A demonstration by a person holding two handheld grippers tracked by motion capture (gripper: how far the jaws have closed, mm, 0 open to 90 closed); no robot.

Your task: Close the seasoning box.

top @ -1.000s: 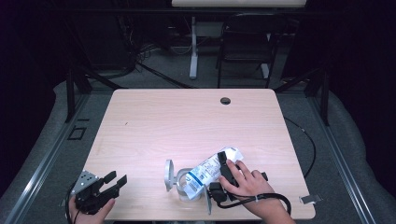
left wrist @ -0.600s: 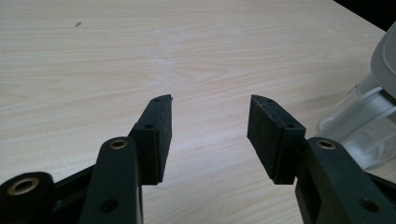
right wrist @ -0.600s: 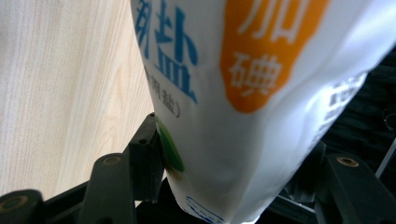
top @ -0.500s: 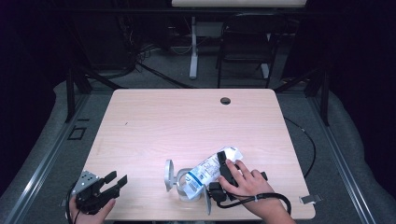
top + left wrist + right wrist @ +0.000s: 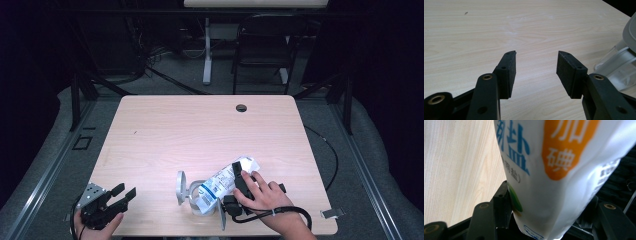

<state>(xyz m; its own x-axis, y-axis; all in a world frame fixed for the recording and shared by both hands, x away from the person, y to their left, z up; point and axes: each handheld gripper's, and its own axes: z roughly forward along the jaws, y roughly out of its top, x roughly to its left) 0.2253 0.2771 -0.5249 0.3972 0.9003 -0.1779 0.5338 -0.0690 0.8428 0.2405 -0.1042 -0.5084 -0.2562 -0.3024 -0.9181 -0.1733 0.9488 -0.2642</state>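
Salt bag clamped in the right tool over a clear jar

The right tool (image 5: 239, 176) sits near the front edge of the bench (image 5: 200, 130), its jaws closed on a white salt bag (image 5: 222, 182) printed with blue and orange characters. In the right gripper view the bag (image 5: 554, 170) stands between the two jaws, the left jaw pressed against its side. The person's right hand (image 5: 265, 197) wraps the tool body, with the cable looping just beside the wrist.

The bag lies tilted, its lower end over the mouth of a clear jar (image 5: 197, 200) that stands on the bench close to the front edge. The jar's grey lid (image 5: 180, 187) stands on edge, hinged back at the jar's left side.

The left tool (image 5: 124, 192) rests at the front left corner of the bench, well apart from the bag, held by the left hand (image 5: 95, 227). Its jaws are spread with bare wood between them, and the left gripper view shows the jar (image 5: 621, 70) off to the right
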